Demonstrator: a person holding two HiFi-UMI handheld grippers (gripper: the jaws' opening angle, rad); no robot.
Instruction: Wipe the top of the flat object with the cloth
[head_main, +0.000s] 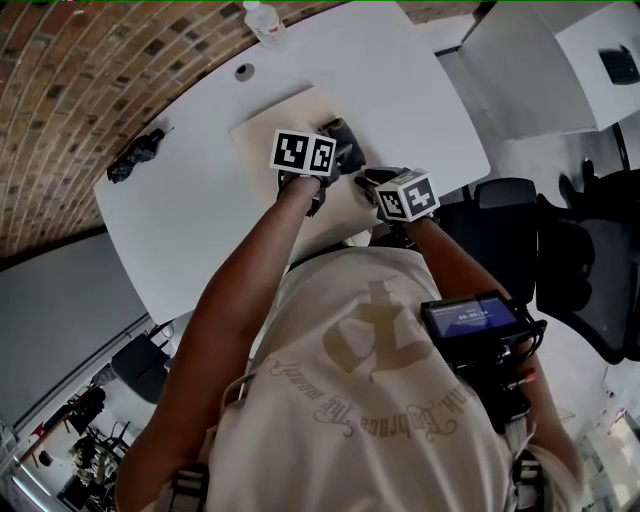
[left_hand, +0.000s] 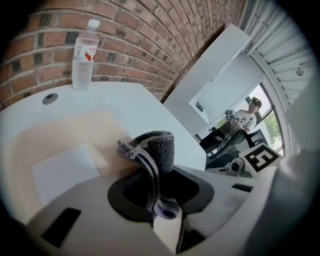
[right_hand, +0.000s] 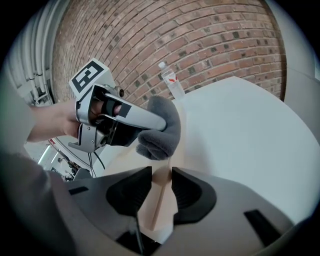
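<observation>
Between the jaws of my left claw (left_hand: 159, 209) the cloth (left_hand: 152, 155) is pinched tight. Only that claw's own view shows the grip; the head view gives just a grey lump past the marker cube. The right gripper view alone shows the cloth from the side, bulging round the claw's tip over the board (head_main: 268, 122). The cloth is dark grey and fuzzy with a paler striped hem, and it stands up out of the jaws in a crumpled fold. The board is flat and pale beige and lies on the white table (head_main: 190, 210); the left gripper view shows a whiter rectangle on its top. My right claw (right_hand: 161, 186) sits at the board's near right edge with its jaws partway apart. The board's edge shows in the narrow gap, but I cannot tell whether the pads press on it. Farther out a bottle (left_hand: 83, 52) stands by the brick wall (right_hand: 200, 40). A black bundle (head_main: 135, 155) lies at the table's left end, in the head view only.
</observation>
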